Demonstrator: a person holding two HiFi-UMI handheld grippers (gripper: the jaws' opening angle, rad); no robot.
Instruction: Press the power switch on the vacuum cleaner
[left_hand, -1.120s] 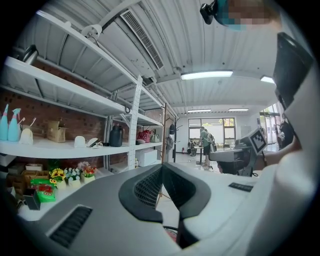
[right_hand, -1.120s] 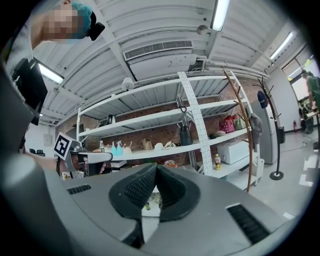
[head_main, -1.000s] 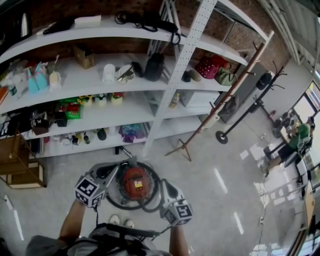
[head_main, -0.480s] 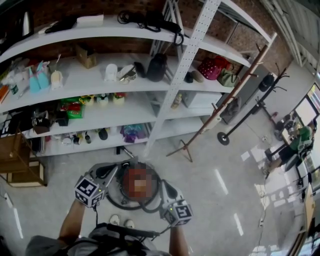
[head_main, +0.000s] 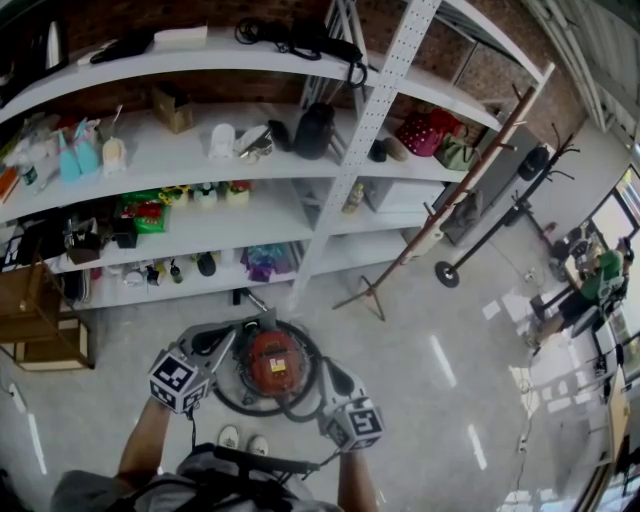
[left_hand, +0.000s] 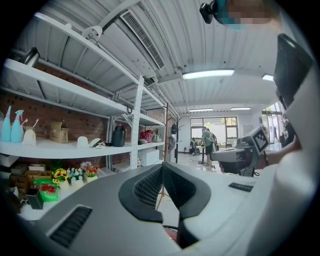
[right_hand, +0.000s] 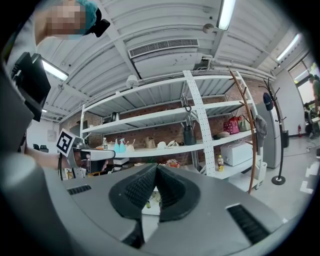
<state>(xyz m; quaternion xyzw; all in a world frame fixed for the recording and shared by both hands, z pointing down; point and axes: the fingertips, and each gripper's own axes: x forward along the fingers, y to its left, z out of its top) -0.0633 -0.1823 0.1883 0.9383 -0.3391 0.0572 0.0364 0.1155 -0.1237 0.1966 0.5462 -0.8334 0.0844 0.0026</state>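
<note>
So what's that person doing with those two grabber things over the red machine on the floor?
A person stands over a red vacuum cleaner that sits on the floor in front of the white shelves. They hold a gripper in each hand, the left gripper by one side of the vacuum and the right gripper by the other. Both grippers are shut with nothing in them. Neither one looks to be touching the vacuum, so its switch is not yet pressed.
</note>
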